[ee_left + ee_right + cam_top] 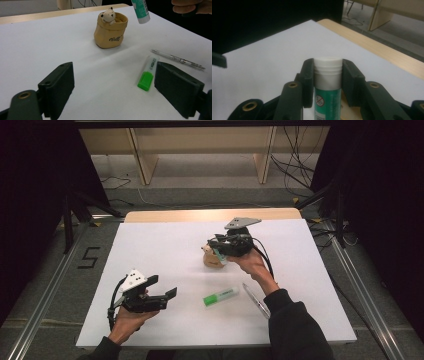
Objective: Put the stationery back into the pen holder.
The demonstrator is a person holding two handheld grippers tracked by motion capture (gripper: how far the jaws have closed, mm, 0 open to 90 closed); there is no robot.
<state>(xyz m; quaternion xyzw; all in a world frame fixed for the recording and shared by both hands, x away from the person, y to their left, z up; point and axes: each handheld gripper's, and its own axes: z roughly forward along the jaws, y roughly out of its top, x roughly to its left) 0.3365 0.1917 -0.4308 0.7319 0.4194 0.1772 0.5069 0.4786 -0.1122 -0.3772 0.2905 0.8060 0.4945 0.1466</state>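
Right now the right gripper (220, 251) has its jaws clamped on a green-and-white glue stick (327, 82), held just above the tan bear pot (212, 257) mid-table. Nearer, at the left, the left gripper (167, 296) rests, jaws apart and empty.

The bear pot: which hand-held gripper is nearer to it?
Right. The right hand-held gripper, shut on a glue stick, hangs just above the bear pot; the left hand-held gripper sits well apart, nearer the person.

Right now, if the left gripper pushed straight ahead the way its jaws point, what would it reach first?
Probably the tan bear pouch. The left gripper is open over bare white table; the green highlighter lies just inside its right-hand jaw and might be clipped first. Depth is unclear.
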